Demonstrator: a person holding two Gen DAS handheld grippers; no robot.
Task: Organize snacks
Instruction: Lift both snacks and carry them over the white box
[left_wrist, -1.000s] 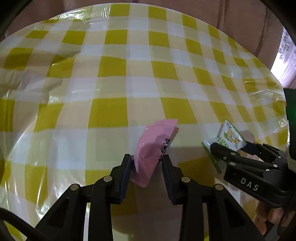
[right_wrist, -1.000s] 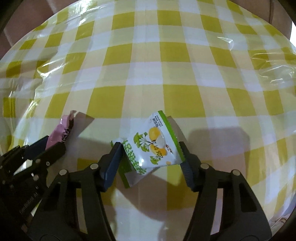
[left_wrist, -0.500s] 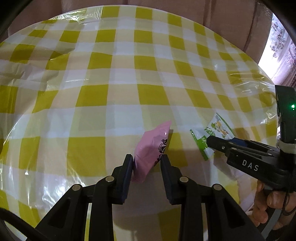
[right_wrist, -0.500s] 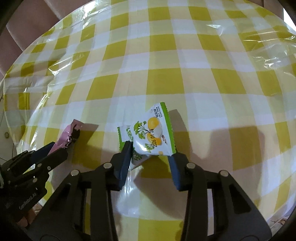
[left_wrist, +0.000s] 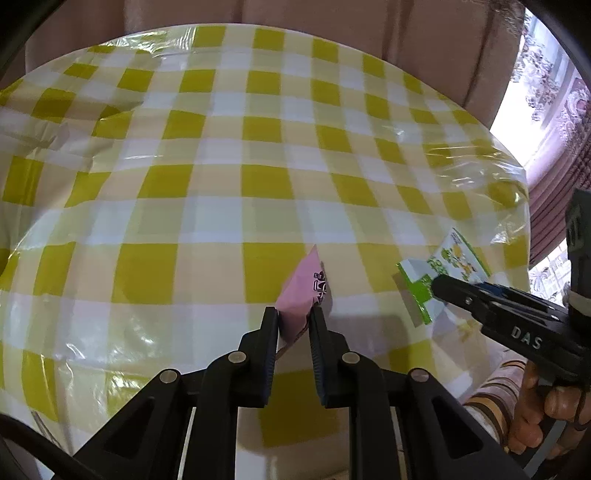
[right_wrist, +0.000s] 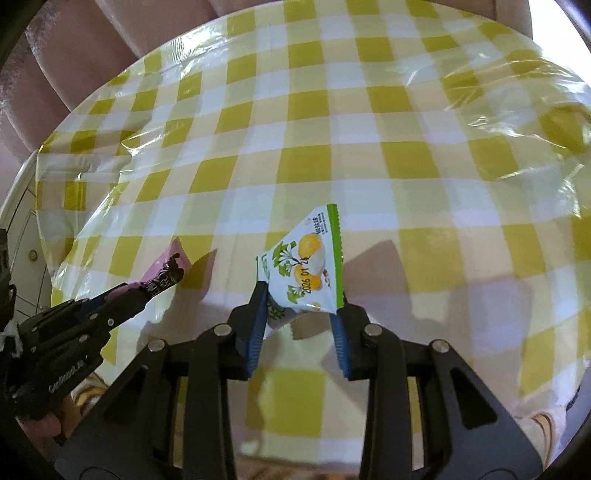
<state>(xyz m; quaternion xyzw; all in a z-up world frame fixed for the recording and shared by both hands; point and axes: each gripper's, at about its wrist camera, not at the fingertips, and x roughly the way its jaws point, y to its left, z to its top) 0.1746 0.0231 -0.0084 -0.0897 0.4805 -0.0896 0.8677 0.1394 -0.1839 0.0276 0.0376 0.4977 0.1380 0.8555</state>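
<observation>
The left gripper (left_wrist: 294, 320) pinches a pink packet (left_wrist: 303, 291) by its lower end, holding it up above the table (left_wrist: 207, 192) with its yellow checked cloth. Just to its right, the right gripper (right_wrist: 300, 301) clamps a white and green packet (right_wrist: 308, 271) printed with yellow fruit, also lifted off the cloth.

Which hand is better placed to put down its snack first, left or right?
Neither clearly: left gripper grips the pink packet, right gripper the green-and-white packet, both above the checked tablecloth.
</observation>
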